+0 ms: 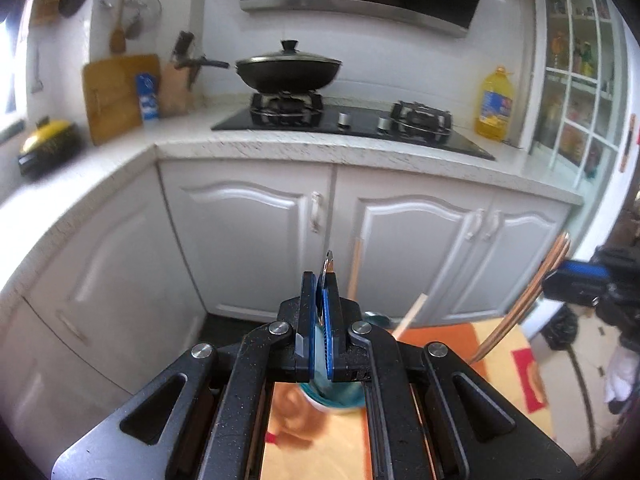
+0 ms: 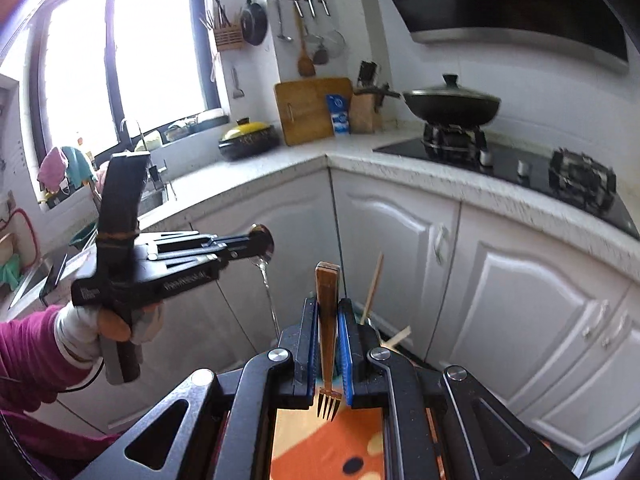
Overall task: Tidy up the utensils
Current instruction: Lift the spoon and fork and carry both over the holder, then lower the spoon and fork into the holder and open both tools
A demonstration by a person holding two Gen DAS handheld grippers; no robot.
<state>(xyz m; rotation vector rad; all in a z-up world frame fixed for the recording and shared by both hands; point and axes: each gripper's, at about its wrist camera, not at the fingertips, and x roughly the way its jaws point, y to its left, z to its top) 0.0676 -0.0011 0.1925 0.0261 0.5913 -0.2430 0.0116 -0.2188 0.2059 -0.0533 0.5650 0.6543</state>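
Note:
My left gripper [image 1: 319, 280] is shut on a metal spoon [image 1: 329, 266] whose end sticks up between the blue pads. It hangs above a teal cup [image 1: 340, 396] holding wooden chopsticks [image 1: 412, 312]. From the right wrist view the left gripper [image 2: 256, 246] holds the spoon [image 2: 264, 264] with its handle hanging down. My right gripper [image 2: 328, 312] is shut on a gold fork [image 2: 327, 340], wooden handle up, tines down. The right gripper [image 1: 568, 276] shows at the right edge of the left wrist view with the fork [image 1: 520, 308].
An orange patterned mat [image 2: 320, 444] lies below both grippers. White cabinets [image 1: 248, 232] and a counter [image 1: 360, 148] stand ahead, with a hob, a lidded wok [image 1: 288, 68], an oil bottle [image 1: 494, 104], a cutting board [image 1: 116, 96] and a knife block. A sink [image 2: 152, 196] sits below the window.

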